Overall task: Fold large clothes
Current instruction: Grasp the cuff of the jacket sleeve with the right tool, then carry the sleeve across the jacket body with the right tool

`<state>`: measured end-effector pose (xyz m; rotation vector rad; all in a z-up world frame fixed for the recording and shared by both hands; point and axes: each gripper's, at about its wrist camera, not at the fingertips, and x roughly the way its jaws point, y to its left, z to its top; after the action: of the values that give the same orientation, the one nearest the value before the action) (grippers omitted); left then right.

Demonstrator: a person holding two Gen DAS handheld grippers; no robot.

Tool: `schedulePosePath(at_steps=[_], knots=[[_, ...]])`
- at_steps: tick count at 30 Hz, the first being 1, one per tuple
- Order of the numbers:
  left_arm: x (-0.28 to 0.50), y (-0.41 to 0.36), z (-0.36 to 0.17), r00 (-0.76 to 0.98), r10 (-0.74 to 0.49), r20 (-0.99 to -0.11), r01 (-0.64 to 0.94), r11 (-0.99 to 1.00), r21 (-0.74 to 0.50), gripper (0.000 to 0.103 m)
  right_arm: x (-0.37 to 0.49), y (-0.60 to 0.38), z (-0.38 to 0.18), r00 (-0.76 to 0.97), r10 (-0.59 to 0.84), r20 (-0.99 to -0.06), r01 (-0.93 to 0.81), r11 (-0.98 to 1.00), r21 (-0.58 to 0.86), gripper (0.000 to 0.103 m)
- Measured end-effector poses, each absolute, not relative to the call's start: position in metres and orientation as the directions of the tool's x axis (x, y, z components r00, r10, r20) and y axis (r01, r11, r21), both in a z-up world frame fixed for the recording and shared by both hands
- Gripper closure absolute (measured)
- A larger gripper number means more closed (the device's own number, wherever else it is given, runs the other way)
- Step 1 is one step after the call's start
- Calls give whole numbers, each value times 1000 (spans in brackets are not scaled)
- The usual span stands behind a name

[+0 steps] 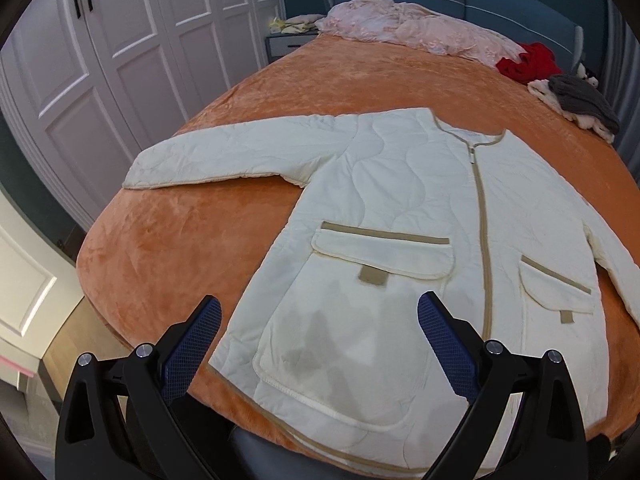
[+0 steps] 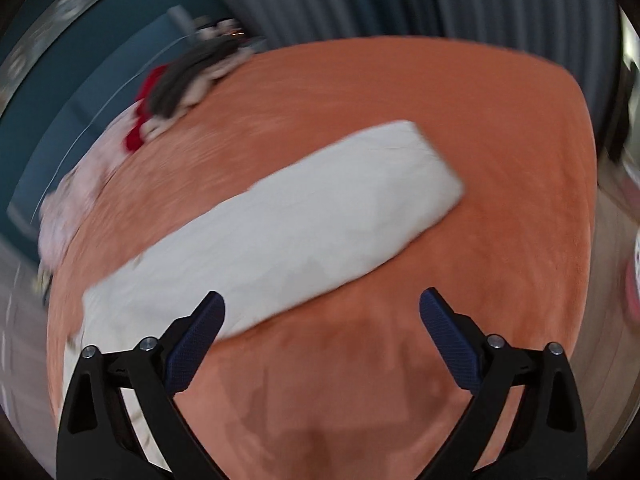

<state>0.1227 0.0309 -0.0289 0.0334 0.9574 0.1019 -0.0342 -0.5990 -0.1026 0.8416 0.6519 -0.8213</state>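
Observation:
A cream quilted jacket [image 1: 400,200] with tan trim, a zip and two flap pockets lies flat, front up, on the orange bed [image 1: 180,248]. One sleeve [image 1: 224,156] stretches out to the left. My left gripper [image 1: 320,312] is open and empty, above the jacket's hem near the left pocket. In the blurred right wrist view, the other sleeve [image 2: 288,232] lies stretched across the orange bed [image 2: 500,120]. My right gripper [image 2: 322,308] is open and empty, just in front of that sleeve's near edge.
A pink quilt [image 1: 412,28], a red garment [image 1: 528,62] and a grey and cream pile [image 1: 576,104] lie at the head of the bed. White wardrobe doors [image 1: 120,60] stand left. Grey curtains [image 2: 400,0] hang beyond the bed's right side.

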Motion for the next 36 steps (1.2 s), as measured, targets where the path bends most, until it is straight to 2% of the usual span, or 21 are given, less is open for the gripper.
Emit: schedulePosePath(at_steps=[6, 8, 10, 12, 14, 16, 21, 23, 26, 30, 36], knots=[[135, 34, -44, 532, 131, -836, -112, 990, 84, 7, -43, -639, -135, 462, -392, -796, 885, 268, 382, 12], [139, 34, -48, 522, 146, -840, -121, 988, 96, 7, -44, -649, -143, 464, -384, -798, 885, 233, 402, 27], [141, 35, -51, 511, 152, -846, -125, 987, 102, 7, -44, -658, -150, 474, -377, -796, 881, 212, 424, 36], [143, 37, -56, 494, 165, -854, -133, 985, 113, 7, -40, -667, -151, 489, -382, -784, 872, 210, 442, 51], [144, 40, -60, 479, 183, -859, -142, 981, 129, 7, -30, -672, -149, 493, -373, -786, 870, 215, 444, 82], [145, 44, -64, 466, 204, -861, -153, 977, 149, 7, -22, -672, -134, 532, -386, -754, 847, 246, 471, 91], [145, 61, -71, 446, 227, -866, -186, 970, 158, 7, 26, -633, -47, 677, -421, -604, 732, 468, 494, 94], [145, 69, -76, 433, 226, -872, -203, 968, 150, 7, 51, -603, -10, 744, -390, -542, 656, 578, 485, 95], [144, 78, -80, 423, 223, -878, -222, 965, 139, 7, 105, -526, 49, 859, -250, -446, 458, 765, 452, 95], [141, 91, -82, 424, 210, -881, -238, 964, 115, 7, 166, -425, 81, 910, -29, -413, 214, 887, 408, 96], [140, 121, -80, 432, 187, -882, -269, 960, 72, 7, 235, -257, 60, 838, 257, -482, -95, 937, 336, 96]])
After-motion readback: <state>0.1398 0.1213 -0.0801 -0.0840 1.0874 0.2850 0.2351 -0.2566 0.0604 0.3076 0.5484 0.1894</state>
